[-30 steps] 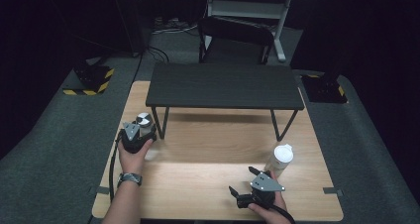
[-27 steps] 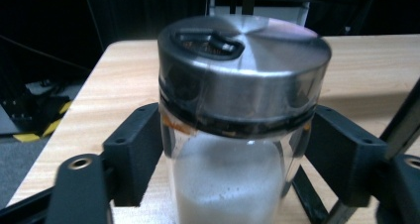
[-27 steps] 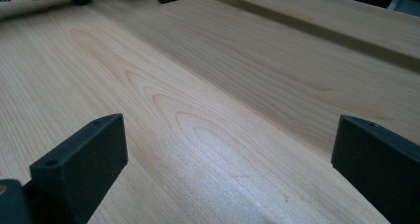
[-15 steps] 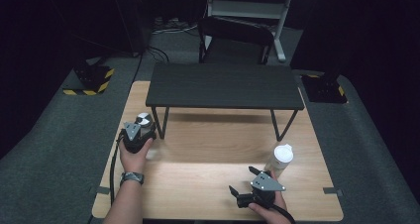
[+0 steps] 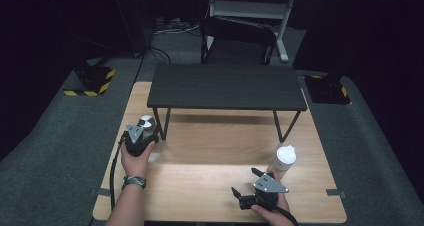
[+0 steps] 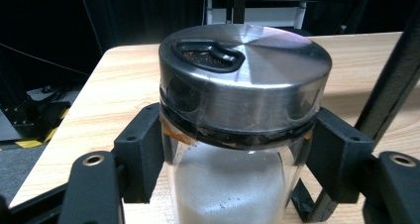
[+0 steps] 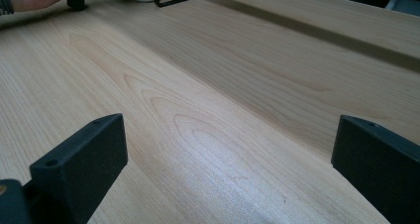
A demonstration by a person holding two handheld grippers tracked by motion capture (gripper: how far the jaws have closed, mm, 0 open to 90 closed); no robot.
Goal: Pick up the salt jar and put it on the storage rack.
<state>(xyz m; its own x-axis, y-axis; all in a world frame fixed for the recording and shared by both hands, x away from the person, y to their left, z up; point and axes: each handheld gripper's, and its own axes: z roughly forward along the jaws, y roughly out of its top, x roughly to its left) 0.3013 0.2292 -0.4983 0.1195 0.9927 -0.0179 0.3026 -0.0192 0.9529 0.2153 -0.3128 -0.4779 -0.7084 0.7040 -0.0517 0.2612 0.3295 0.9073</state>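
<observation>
So the wooden surface point(image 5: 210, 151) has a low black shelf point(image 5: 226, 86) standing across its far half, which leaves the near half free for both hands to work in. A white-capped bottle point(image 5: 283, 161) stands over on the right, just past the right hand-held gripper point(image 5: 242, 198), probably parked within easy reach. That gripper sits low near the front edge with its jaws spread wide, nothing between them, just bare wood in its own view. The left hand-held gripper point(image 5: 140, 136) is up by the shelf's left leg, and its jaws sit against both sides of a glass shaker jar point(image 6: 242, 130), just under the steel lid point(image 6: 245, 75). The jar stands upright with white grains inside. Gripping below the lid looks like a sensible way to keep it level.
</observation>
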